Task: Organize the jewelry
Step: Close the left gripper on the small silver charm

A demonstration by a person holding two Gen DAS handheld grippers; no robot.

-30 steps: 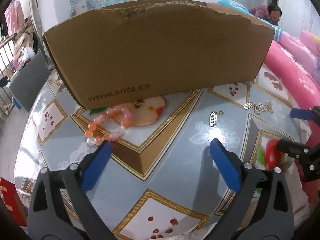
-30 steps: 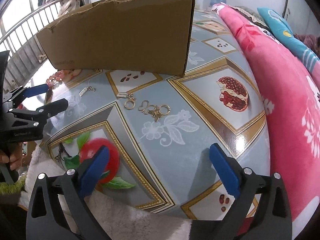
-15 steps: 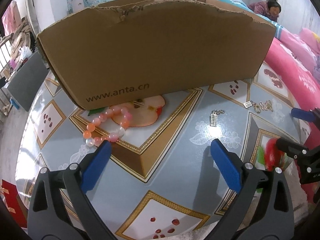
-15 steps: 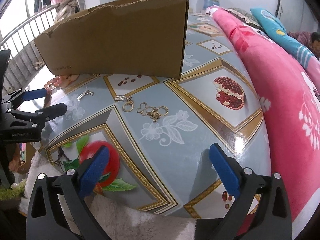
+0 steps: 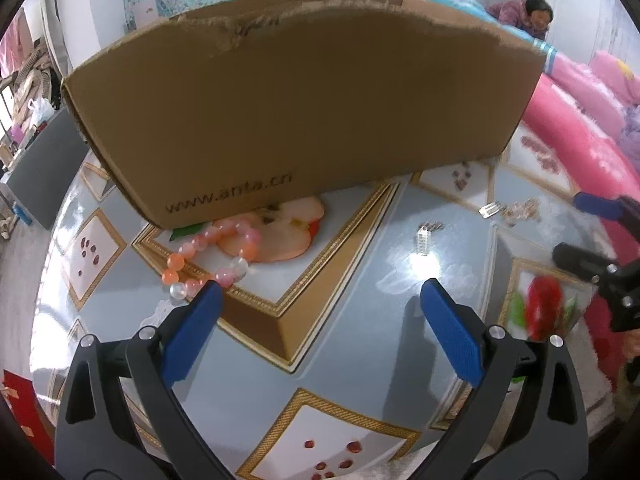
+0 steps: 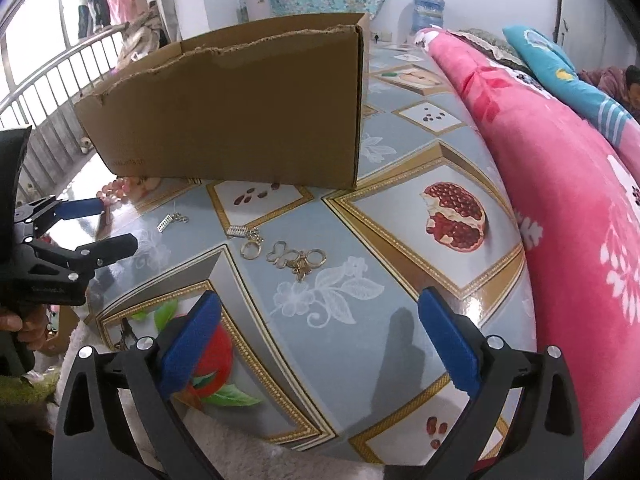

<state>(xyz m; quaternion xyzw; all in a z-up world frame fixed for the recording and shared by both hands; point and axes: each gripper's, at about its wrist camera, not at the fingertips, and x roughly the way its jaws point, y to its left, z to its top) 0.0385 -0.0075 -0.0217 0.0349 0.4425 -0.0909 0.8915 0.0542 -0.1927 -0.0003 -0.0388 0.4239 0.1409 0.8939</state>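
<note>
Where bead bracelet [image 5: 212,258] shows: left view

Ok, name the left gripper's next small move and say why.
Probably ease the left gripper forward and to its left until its open jaws straddle the bead bracelet. The bracelet lies loose on the table just ahead of the left fingertip, close to the cardboard box, and neither gripper holds anything.

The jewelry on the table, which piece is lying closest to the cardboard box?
The pink and orange bead bracelet: it lies right at the foot of the cardboard box, while the small metal charms lie farther out on the table.
</note>
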